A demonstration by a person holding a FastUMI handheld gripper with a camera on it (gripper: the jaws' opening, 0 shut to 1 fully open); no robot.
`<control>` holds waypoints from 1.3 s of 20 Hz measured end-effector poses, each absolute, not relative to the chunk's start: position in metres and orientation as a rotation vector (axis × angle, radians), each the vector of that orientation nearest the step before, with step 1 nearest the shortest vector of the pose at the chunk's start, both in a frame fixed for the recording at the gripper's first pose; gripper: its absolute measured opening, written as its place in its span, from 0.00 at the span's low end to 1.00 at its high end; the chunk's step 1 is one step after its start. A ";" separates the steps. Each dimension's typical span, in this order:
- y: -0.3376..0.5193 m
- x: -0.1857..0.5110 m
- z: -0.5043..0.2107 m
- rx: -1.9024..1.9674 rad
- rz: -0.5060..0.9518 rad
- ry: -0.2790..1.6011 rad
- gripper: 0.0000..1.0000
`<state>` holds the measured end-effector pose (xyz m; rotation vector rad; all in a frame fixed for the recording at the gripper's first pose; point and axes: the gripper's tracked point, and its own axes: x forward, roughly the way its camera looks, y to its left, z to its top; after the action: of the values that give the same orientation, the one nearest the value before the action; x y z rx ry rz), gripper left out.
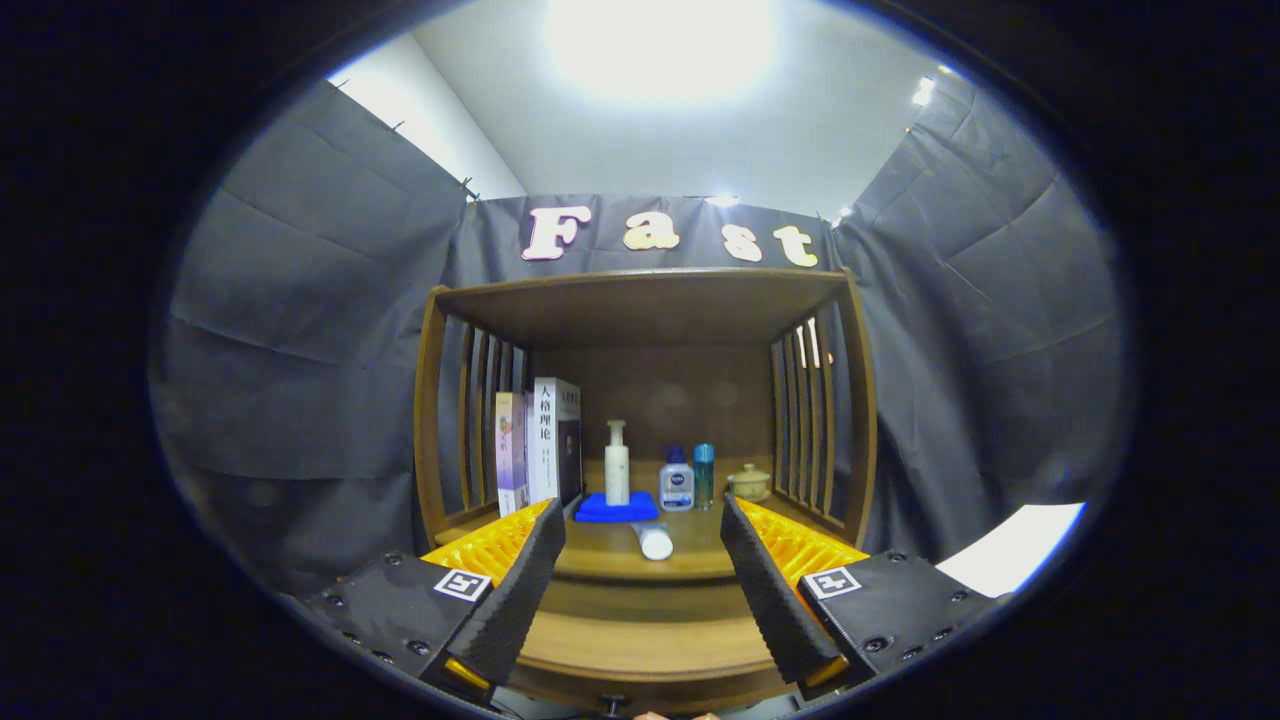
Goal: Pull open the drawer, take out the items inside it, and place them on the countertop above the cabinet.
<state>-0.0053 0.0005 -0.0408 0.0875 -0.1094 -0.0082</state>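
Wooden desk point(690, 545) beyond my claw point(642, 590), fingers spread wide, holding nothing. White tube point(654, 541) lies just ahead between them; behind: blue cloth point(615, 509) under pump bottle point(617, 463), books point(540, 445), lidded pot point(748, 483).

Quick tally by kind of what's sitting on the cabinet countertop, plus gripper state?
Upright books: 2 (pale-covered book, white-spined book)
Bottles: 3 (white pump bottle, white blue-capped bottle, slim teal bottle)
White tube lying down: 1
Folded blue cloth: 1
Small tan lidded pot: 1
Total: 8
Gripper: open, holding nothing.
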 end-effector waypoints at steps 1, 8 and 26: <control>0.001 -0.012 -0.053 0.093 -0.010 -0.094 0.98; -0.012 -0.048 -0.126 0.062 -0.082 0.038 0.98; 0.004 -0.031 -0.210 0.064 -0.074 0.222 0.98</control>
<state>-0.0309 0.0042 -0.2098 0.0643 0.2218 -0.0742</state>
